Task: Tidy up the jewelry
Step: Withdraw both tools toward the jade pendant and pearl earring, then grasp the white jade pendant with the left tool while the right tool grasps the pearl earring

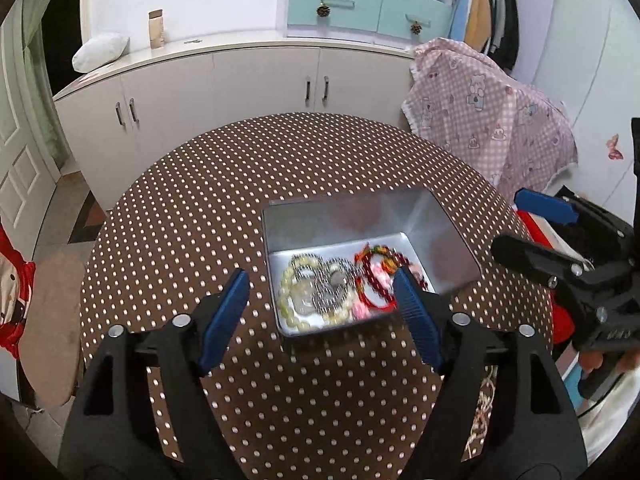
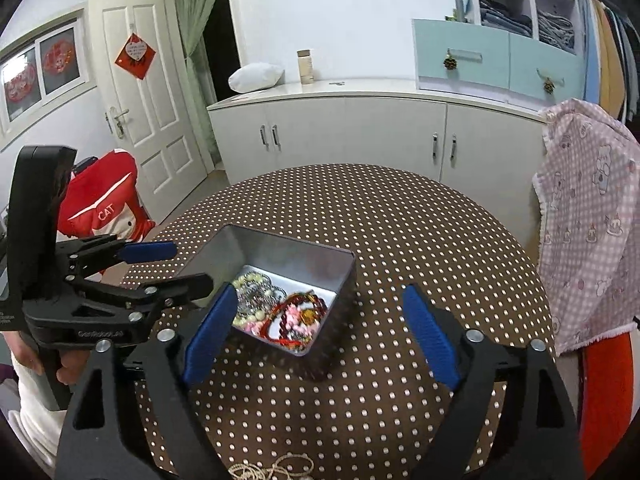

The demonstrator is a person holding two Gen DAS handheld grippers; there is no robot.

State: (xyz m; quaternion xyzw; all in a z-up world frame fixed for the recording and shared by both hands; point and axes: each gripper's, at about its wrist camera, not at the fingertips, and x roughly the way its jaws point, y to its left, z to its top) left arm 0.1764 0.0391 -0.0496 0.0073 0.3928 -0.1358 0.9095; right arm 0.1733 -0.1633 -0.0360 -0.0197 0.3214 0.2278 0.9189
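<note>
left gripper (image 1: 320, 312) wide above jewelry tin (image 1: 352, 224)

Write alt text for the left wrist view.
An open metal tin on a brown polka-dot table holds pale bead bracelets and red bracelets. The left gripper hangs open in front of it, and the right gripper is at the right edge, also open.

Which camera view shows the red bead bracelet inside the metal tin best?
The right wrist view shows the red bead bracelet best: it lies unobstructed in the metal tin, beads fairly distinct. In the left wrist view the bracelet is motion-blurred, and the left hand-held gripper finger covers part of it.
</note>
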